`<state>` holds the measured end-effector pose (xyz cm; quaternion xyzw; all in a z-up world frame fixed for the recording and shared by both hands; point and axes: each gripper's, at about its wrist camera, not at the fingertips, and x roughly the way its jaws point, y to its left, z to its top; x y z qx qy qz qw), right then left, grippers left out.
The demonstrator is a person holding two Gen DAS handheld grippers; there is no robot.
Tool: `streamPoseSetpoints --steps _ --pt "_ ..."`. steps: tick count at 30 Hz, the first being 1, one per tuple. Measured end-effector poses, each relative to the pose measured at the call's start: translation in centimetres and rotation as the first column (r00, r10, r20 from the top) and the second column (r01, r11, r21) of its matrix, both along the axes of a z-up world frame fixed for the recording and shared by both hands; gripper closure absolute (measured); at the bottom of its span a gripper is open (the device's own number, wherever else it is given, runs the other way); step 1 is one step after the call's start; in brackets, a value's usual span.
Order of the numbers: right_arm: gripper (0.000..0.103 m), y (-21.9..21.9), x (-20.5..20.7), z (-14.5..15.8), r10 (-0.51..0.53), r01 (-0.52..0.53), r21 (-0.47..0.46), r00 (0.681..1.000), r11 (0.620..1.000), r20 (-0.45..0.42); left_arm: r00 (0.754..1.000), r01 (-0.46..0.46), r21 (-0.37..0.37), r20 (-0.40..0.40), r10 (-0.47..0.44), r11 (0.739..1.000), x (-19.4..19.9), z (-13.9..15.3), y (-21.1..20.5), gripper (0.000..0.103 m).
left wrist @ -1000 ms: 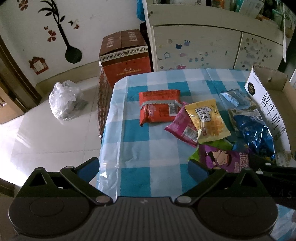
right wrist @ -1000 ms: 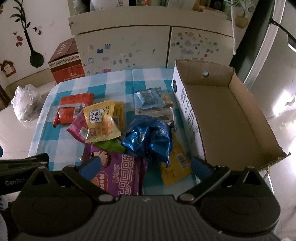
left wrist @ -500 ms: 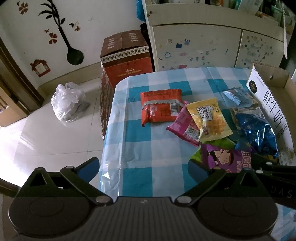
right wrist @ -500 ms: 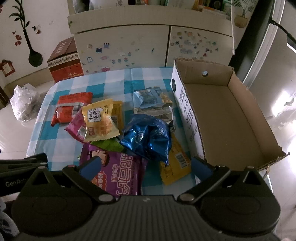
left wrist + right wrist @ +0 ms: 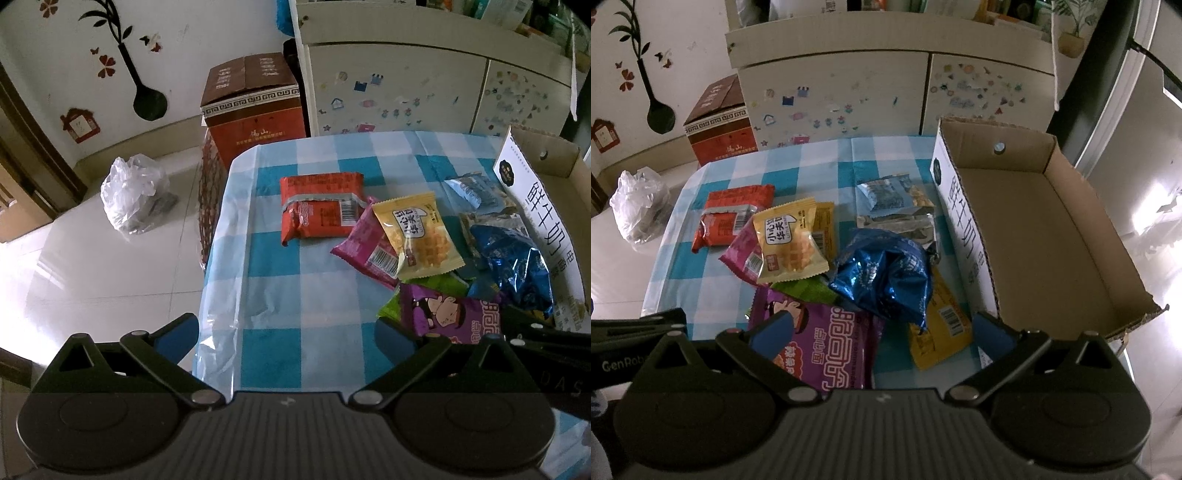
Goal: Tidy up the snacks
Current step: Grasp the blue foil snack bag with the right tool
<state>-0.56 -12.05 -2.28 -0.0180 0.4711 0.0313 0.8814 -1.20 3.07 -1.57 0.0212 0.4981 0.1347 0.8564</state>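
Observation:
Several snack packets lie on a blue-checked tablecloth [image 5: 273, 291]: an orange packet [image 5: 319, 208], a yellow waffle packet [image 5: 788, 242], a magenta one [image 5: 740, 256], a crumpled blue foil bag [image 5: 886, 275], a purple bag [image 5: 831, 354], a yellow-orange packet [image 5: 940, 326] and silver-blue packets [image 5: 892, 195]. An open cardboard box [image 5: 1041, 236] with nothing in it stands at the right. My right gripper [image 5: 882, 332] is open above the purple bag and blue bag. My left gripper [image 5: 284, 336] is open over the table's near left edge, nothing between its fingers.
A white cabinet with stickers [image 5: 886, 96] stands behind the table. A brown carton [image 5: 255, 107] and a white plastic bag [image 5: 135, 199] sit on the tiled floor at the left. The left gripper's body [image 5: 635, 339] shows at the right wrist view's left edge.
Both grippers have shifted slightly; the snacks and box appear a little lower and to the right in the left wrist view. Nothing was picked up or moved.

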Motion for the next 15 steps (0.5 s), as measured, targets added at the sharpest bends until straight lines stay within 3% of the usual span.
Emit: streamPoseSetpoints --steps 7,10,12,15 --pt "0.001 0.1 0.0 0.0 0.003 -0.003 -0.004 1.0 1.0 0.001 1.0 0.007 -0.006 -0.003 -0.007 1.0 0.0 -0.1 0.1 0.002" --pt "0.001 -0.1 0.0 0.1 0.012 -0.012 0.007 1.0 1.0 0.006 1.0 0.012 -0.043 -0.001 -0.012 0.999 0.1 0.1 0.4 0.002" --pt "0.001 -0.5 0.2 0.5 0.018 -0.018 0.04 1.0 0.999 0.013 1.0 0.01 -0.086 0.014 -0.009 0.996 0.3 0.4 0.8 0.002" --pt "0.001 -2.0 0.4 1.6 0.023 -0.029 0.15 0.999 0.988 0.037 0.999 -0.003 -0.078 0.041 0.006 0.997 1.0 1.4 1.4 0.002"
